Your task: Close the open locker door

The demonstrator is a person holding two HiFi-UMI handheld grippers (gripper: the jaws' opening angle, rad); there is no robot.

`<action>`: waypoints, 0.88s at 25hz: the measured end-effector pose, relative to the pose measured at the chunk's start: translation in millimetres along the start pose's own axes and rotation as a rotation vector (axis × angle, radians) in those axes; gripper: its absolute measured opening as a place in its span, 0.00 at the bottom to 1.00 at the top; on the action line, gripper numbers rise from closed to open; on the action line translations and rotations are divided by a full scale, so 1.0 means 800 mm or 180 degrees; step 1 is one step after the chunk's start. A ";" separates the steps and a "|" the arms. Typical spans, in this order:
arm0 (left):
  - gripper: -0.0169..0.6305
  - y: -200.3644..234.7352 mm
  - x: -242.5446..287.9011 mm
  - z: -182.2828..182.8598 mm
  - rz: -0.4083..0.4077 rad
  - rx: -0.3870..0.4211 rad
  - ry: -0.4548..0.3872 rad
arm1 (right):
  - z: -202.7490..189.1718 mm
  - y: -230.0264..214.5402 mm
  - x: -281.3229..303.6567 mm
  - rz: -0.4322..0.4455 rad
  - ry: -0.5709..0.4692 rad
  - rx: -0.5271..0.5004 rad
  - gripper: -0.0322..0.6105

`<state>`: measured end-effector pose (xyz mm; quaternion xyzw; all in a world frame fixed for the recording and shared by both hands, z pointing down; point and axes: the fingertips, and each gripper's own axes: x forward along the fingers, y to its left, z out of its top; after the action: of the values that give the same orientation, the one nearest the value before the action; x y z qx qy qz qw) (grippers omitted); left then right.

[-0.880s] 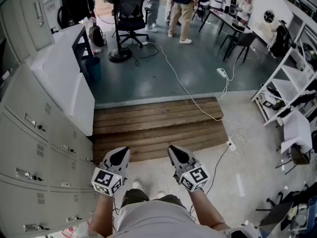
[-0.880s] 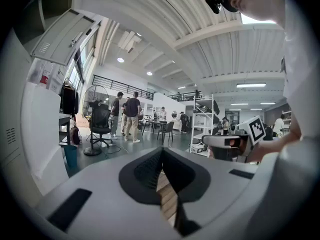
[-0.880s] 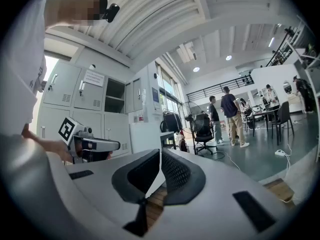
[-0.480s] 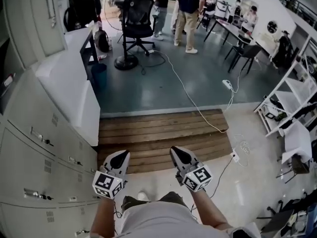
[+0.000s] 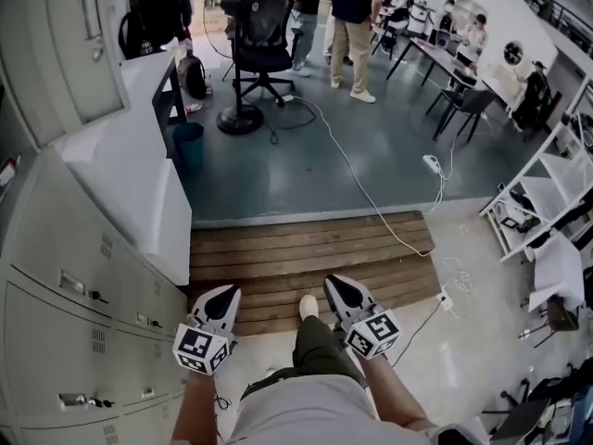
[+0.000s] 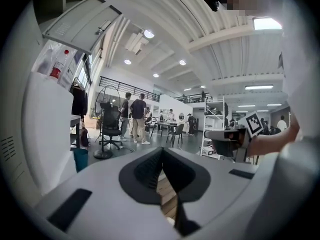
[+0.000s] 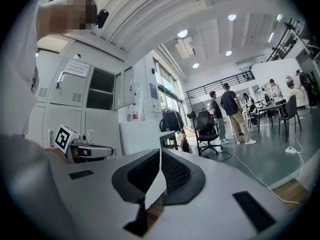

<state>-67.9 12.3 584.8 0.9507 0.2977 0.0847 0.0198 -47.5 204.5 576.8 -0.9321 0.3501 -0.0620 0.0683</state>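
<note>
Task thing: the open locker door [image 5: 69, 44] stands swung out from the upper rows of the locker bank [image 5: 65, 276], at the top left of the head view. In the left gripper view it hangs overhead [image 6: 82, 26].

Open compartment: it shows as a dark gap in the locker bank in the right gripper view [image 7: 102, 89].

Left gripper [image 5: 222, 295]: clenched, jaws together, nothing between them. It is held low in front of the person's body, well apart from the door.

Right gripper [image 5: 335, 284]: also clenched and empty, level with the left one.

Stage: judged as the approach, with the door not yet touched.

Underfoot: one shoe [image 5: 309, 306] is near the edge of a wooden platform [image 5: 306, 258], and a cable [image 5: 361, 179] runs across the floor and over the platform.

Risk, footing: the platform edge or the cable could catch a foot while the eyes are on the raised door.

Risk, contact: closed jaws can only push. A tip set on the smooth door face could skid off, and a push near the hinge would barely turn the door.

Risk, force: a hard shove could make the door slam and bounce open again.

Risk, obstruction: a red-capped bottle [image 6: 59, 64] stands near the opening. Whether it is inside the compartment cannot be told. If it juts out, the door would stop short.
</note>
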 end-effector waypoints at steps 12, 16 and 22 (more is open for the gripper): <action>0.03 0.096 0.131 -0.002 0.0381 -0.0128 0.0138 | -0.014 -0.115 0.156 0.0377 0.0146 0.0241 0.08; 0.03 0.141 0.189 0.034 0.0675 -0.0229 0.0108 | 0.013 -0.167 0.225 0.0655 0.0227 0.0301 0.08; 0.03 0.192 0.250 0.116 0.1218 -0.0313 0.0057 | 0.079 -0.207 0.325 0.1318 0.0389 0.0276 0.08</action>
<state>196.5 1.4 536.7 0.9870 0.1072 0.1098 0.0471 263.8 161.9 560.3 -0.8311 0.5346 -0.1180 0.0982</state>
